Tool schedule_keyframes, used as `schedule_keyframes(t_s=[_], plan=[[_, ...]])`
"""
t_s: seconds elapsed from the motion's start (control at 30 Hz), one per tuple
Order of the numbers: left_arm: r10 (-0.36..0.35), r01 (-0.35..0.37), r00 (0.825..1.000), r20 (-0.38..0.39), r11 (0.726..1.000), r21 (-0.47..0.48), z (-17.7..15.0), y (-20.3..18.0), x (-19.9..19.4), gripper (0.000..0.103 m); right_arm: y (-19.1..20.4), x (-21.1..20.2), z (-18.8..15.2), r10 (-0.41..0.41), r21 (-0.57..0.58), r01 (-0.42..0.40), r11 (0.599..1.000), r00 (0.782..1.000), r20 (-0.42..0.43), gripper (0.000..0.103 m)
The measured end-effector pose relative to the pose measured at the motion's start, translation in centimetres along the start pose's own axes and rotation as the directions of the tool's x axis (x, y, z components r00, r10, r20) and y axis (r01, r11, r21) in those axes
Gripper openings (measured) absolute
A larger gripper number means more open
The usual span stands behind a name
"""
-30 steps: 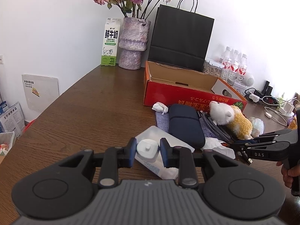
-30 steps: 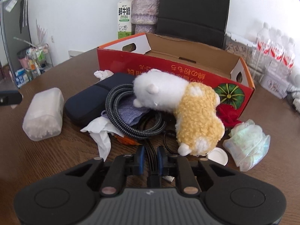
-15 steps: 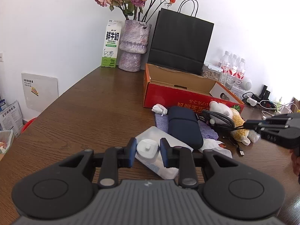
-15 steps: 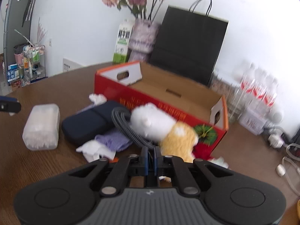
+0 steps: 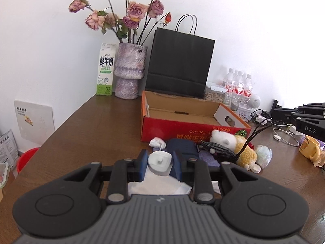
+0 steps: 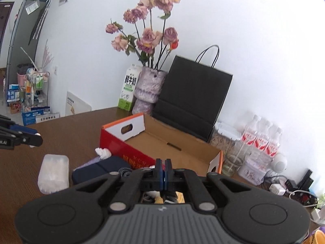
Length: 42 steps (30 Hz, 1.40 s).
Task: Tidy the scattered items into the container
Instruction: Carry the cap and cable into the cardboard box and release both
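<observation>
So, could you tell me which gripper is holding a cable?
The right gripper: a black cable hangs from its shut jaws, while the left gripper clamps a white cap.

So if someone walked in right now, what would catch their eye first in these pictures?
Probably the open red cardboard box mid-table, its visible floor bare, with a clutter of items piled against its front, a plush toy among them. Behind it, dried roses in a purple vase stand beside a black paper bag. Up close, the left gripper clamps a small white cap.

1 red cardboard box [image 5: 189, 125], 3 water bottles [image 5: 239, 86], 1 milk carton [image 5: 105, 69], 1 black paper bag [image 5: 178, 63], 1 plush toy [image 5: 233, 144]
</observation>
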<state>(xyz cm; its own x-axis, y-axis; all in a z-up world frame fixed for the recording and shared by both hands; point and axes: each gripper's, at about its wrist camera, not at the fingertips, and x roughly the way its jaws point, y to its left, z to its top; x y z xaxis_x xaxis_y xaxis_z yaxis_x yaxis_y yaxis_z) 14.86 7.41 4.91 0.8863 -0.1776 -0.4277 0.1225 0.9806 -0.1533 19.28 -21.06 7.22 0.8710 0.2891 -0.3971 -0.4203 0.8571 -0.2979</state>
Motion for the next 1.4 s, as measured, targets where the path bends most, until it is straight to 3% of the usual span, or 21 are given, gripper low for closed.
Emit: schedule_keyframes(t_s=[0.33,0.57,0.93,1.13,1.4], plan=[[-0.045,0.039,0.995,0.086,0.997,0.073,4.4,-2.2,0.3,0.028,-1.3,-2.8,3.6,-0.042,-0.018,0.045,0.999,0.99,0.134,0.0],[-0.083,0.071,0.99,0.117,0.992,0.103,8.2,-3.8,3.1,0.028,-2.8,-0.8,6.0,-0.092,-0.01,0.095,0.995,0.981,0.17,0.0],[-0.117,0.107,0.989,0.086,0.989,0.104,12.9,-6.5,12.0,0.028,-6.2,9.0,7.2,-0.107,0.106,0.095,0.99,0.988,0.11,0.0],[-0.072,0.069,0.997,0.026,0.991,0.112,13.9,-7.1,18.1,0.028,-7.8,14.9,6.1,-0.102,0.171,0.091,0.981,0.993,0.054,0.0],[0.005,0.005,0.997,-0.072,0.991,0.135,14.1,-7.0,26.2,0.028,-9.2,21.6,4.0,-0.161,0.13,0.162,0.978,0.987,-0.023,0.0]])
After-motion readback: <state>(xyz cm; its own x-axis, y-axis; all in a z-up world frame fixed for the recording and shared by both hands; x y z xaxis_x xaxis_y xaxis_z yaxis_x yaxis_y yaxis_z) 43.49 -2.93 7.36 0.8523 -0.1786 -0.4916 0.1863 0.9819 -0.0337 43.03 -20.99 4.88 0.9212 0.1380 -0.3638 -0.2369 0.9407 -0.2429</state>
